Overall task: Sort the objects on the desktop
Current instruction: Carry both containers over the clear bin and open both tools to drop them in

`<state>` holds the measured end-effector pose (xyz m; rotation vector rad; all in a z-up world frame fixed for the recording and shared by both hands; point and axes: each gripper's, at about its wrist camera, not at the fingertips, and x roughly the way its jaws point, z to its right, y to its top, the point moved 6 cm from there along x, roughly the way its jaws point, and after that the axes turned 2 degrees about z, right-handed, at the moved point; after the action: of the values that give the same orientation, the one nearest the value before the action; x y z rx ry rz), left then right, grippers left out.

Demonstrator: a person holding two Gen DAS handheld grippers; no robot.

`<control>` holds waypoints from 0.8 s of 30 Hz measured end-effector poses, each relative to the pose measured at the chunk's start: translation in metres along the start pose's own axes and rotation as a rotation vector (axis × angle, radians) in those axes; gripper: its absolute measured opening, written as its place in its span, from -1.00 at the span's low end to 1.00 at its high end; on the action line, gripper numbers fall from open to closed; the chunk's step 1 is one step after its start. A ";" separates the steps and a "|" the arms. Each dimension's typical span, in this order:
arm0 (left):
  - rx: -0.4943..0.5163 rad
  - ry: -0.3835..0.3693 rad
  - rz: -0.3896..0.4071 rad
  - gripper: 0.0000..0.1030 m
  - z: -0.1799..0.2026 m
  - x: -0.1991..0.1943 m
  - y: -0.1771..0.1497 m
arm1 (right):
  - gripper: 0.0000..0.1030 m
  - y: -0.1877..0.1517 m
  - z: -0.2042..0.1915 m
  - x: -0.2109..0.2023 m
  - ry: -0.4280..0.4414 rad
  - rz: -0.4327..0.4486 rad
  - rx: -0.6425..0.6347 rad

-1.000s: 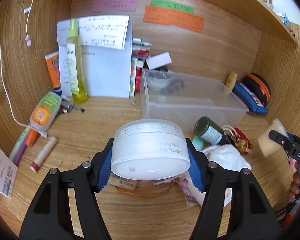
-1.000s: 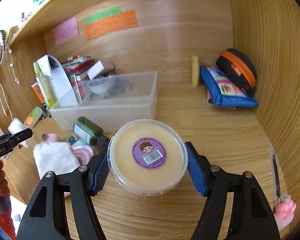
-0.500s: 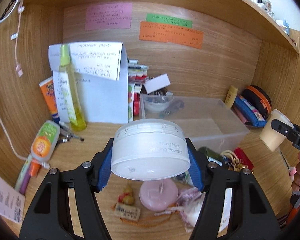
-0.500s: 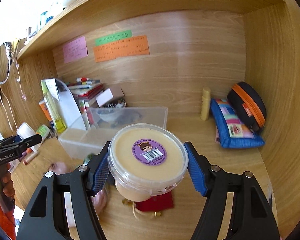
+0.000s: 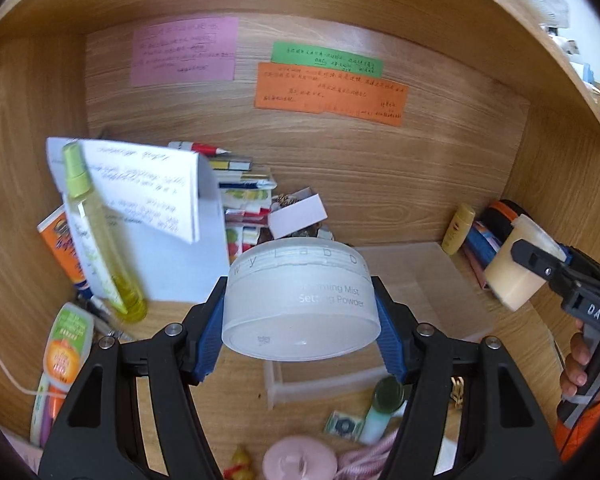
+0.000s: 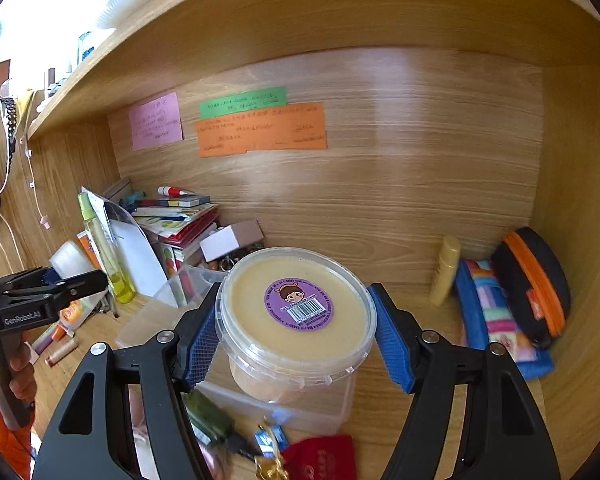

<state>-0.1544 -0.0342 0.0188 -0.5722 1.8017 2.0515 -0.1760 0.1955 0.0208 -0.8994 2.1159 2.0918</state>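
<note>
My left gripper [image 5: 300, 320] is shut on a white round setting-powder jar [image 5: 300, 300] and holds it above the desk, in front of the clear plastic box [image 5: 420, 292]. My right gripper [image 6: 296, 336] is shut on a clear tub of beige cream with a purple sticker [image 6: 296, 308], held above the same clear box [image 6: 276, 404]. The right gripper and its tub also show at the right edge of the left wrist view [image 5: 516, 268]. The left gripper shows at the left of the right wrist view [image 6: 48, 288].
A yellow spray bottle [image 5: 96, 236], papers [image 5: 156, 208] and stacked books [image 5: 244, 196] stand at the back left. A pencil case [image 6: 496, 312] and black pouch [image 6: 536, 280] lie at the right. A green bottle [image 5: 384, 400], pink candle [image 5: 300, 460] and red pouch [image 6: 324, 460] lie in front.
Both grippers have risen with their containers. The desk clutter has dropped lower in both views and the back wall notes show more fully.
</note>
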 end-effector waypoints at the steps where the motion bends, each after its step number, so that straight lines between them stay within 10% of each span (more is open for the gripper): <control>1: 0.000 0.003 -0.002 0.26 0.001 0.003 0.001 | 0.29 0.001 -0.002 0.005 0.009 -0.007 0.001; 24: 0.082 -0.013 -0.216 0.26 0.032 0.096 -0.049 | 0.27 -0.064 -0.004 0.088 0.011 -0.255 -0.015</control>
<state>-0.2140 0.0040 -0.0689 -0.6959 1.7254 1.8262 -0.2214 0.1641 -0.0728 -1.1176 1.8761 1.9811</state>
